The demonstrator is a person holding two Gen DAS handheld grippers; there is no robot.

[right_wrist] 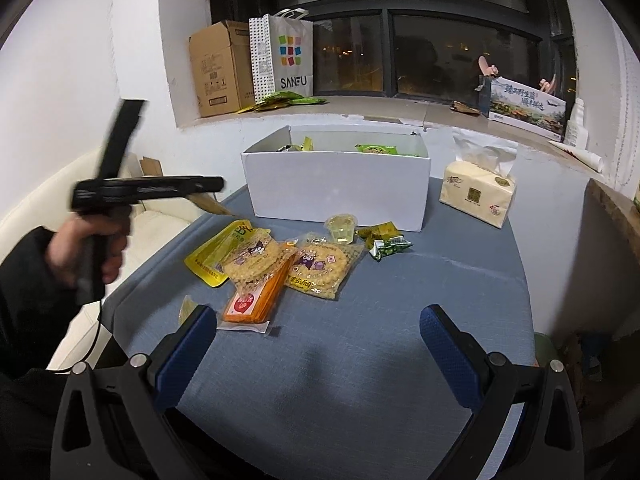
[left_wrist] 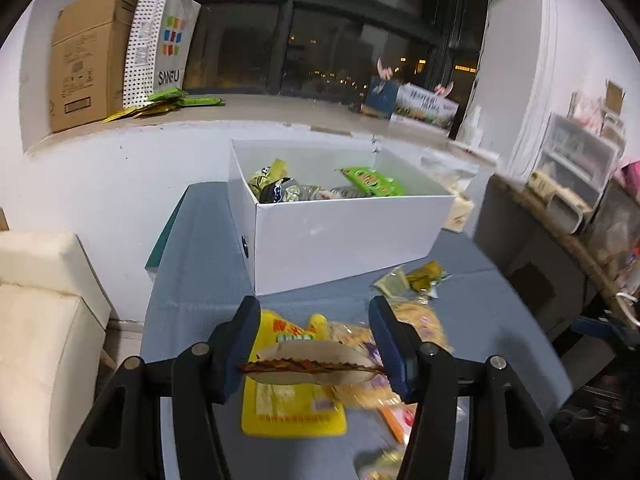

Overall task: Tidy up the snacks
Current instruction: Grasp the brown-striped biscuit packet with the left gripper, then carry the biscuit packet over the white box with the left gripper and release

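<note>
My left gripper is shut on a flat snack packet, seen edge-on with a brown crimped seam, lifted above the blue table. Beyond it stands the white box holding several packets, one of them green. In the right wrist view a hand holds the blurred left gripper near the box's left corner. My right gripper is open over bare table, holding nothing. In front of it lie a yellow packet, two cookie packets, an orange packet, a jelly cup and small green packets.
A tissue pack sits right of the box. The window sill behind carries a cardboard box, a SANFU bag and a printed carton. A cream sofa flanks the table's left; shelves stand at the right.
</note>
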